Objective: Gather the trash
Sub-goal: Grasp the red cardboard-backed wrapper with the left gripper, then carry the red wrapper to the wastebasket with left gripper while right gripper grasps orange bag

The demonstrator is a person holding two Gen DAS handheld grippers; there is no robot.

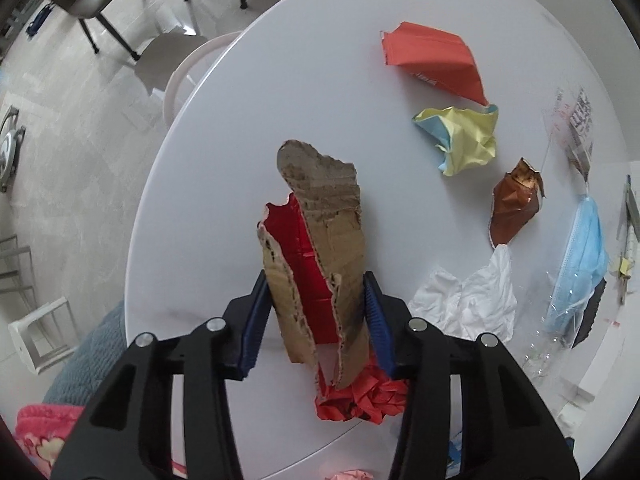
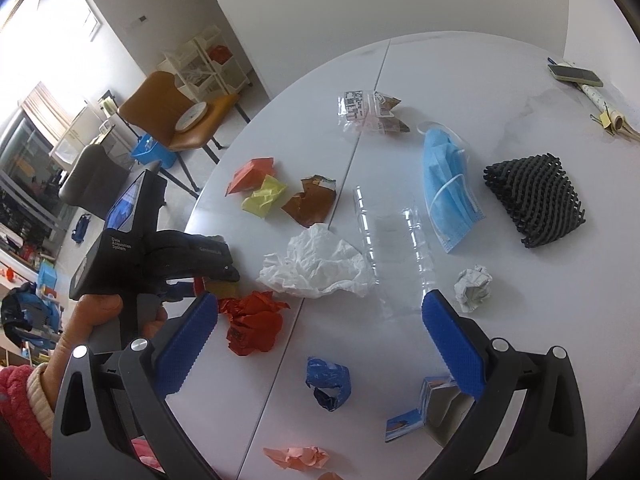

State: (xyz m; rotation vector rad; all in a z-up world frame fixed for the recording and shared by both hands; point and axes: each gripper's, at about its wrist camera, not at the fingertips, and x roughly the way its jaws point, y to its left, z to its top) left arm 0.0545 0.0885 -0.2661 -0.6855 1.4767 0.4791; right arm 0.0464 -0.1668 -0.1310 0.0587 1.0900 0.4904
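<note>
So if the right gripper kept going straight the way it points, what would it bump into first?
Probably the white table. The right gripper is open and tilts down at a bare patch, between the blue paper ball and the clear plastic wrapper. Depth is hard to judge.

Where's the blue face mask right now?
In the right wrist view the face mask lies flat on the table's far right part, between the clear plastic wrapper and the black mesh.

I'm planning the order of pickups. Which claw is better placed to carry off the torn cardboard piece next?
Left. The left claw already has the torn cardboard piece between its blue pads, apparently gripped. The right claw hangs open over the white table, holding nothing.
</note>
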